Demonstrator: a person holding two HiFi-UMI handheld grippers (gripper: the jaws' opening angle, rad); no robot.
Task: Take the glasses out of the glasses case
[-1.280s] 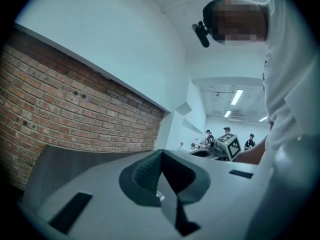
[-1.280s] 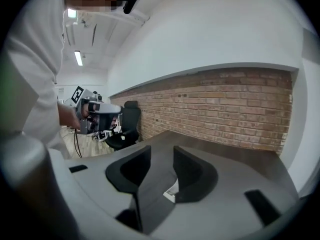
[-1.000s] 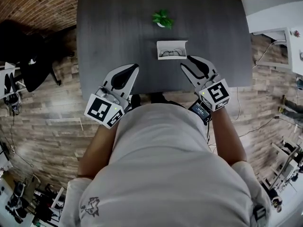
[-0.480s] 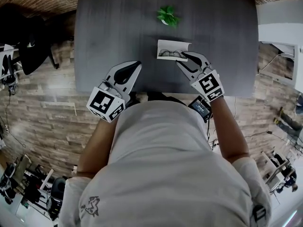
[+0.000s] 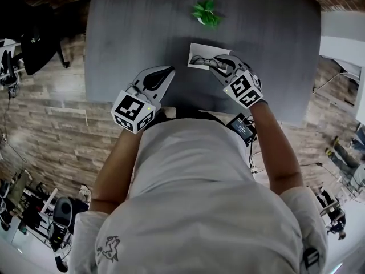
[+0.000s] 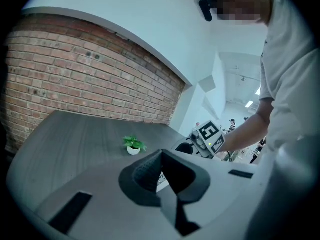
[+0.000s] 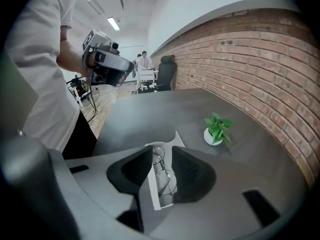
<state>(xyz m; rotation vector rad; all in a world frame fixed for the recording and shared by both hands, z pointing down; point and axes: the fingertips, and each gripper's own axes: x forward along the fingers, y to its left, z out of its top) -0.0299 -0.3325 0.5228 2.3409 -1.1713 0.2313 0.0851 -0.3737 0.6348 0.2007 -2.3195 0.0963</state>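
The glasses (image 7: 166, 178) lie folded inside the open white case (image 7: 151, 186), which rests flat on the dark grey table (image 5: 131, 27), near the table's front edge and a little right of its middle in the head view. The case's lid flap points toward 12 o'clock in the right gripper view.

The right gripper (image 7: 161, 151) reaches over the case from about 4 o'clock in the head view, tilted downward. Its claw is spread and has just been closing. The case and glasses show in the gap between the two jaws, but the pads do not press on either.

A small green plant (image 5: 205, 13) in a white pot stands at 12 o'clock from the case, apart from it.

The left gripper (image 6: 160, 153) hangs at about 8 o'clock from the case, over the table's front edge, its claw pressed together with nothing in it.
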